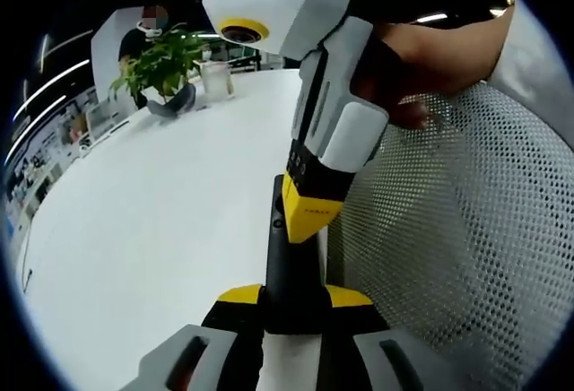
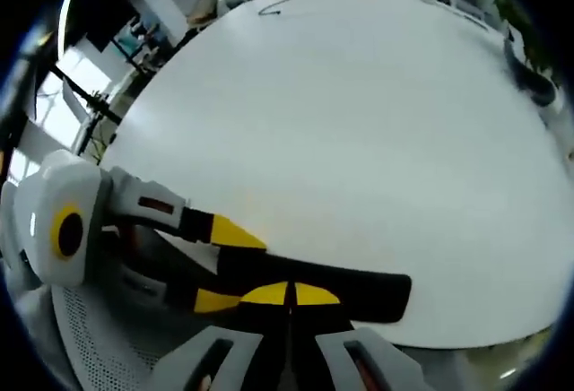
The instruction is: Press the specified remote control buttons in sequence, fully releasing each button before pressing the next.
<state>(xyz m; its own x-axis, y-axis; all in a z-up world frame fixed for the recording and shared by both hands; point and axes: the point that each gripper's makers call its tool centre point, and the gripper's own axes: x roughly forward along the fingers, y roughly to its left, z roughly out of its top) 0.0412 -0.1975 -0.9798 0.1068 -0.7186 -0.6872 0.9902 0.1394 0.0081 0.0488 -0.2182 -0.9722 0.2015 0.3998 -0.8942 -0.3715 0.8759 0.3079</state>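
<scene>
Left gripper view: the left gripper gripped the near end of a black remote control, its yellow-tipped jaws closed against the remote's two sides. The remote pointed away from the camera, held over the edge of a white table and beside a white mesh chair. The right gripper came down from above, held in a person's hand, with its yellow tips brought together on the remote's upper face; whether they bore down on a button or merely touched it could not be told. A potted plant stood well apart at the far side of the table.

Right gripper view: the right gripper's jaws lay narrowed, tips meeting with nothing between them, resting on the remote, which ran crosswise just beyond them. The left gripper entered from the left, clamped on the remote's end.

Judged step: a button press in the sequence. To do it well, the left gripper should have held the remote level and steady while the right pushed straight down with closed tips on one button only, then lifted fully clear before moving to the next. The buttons themselves were too dark to distinguish, so the aim could not be checked.
</scene>
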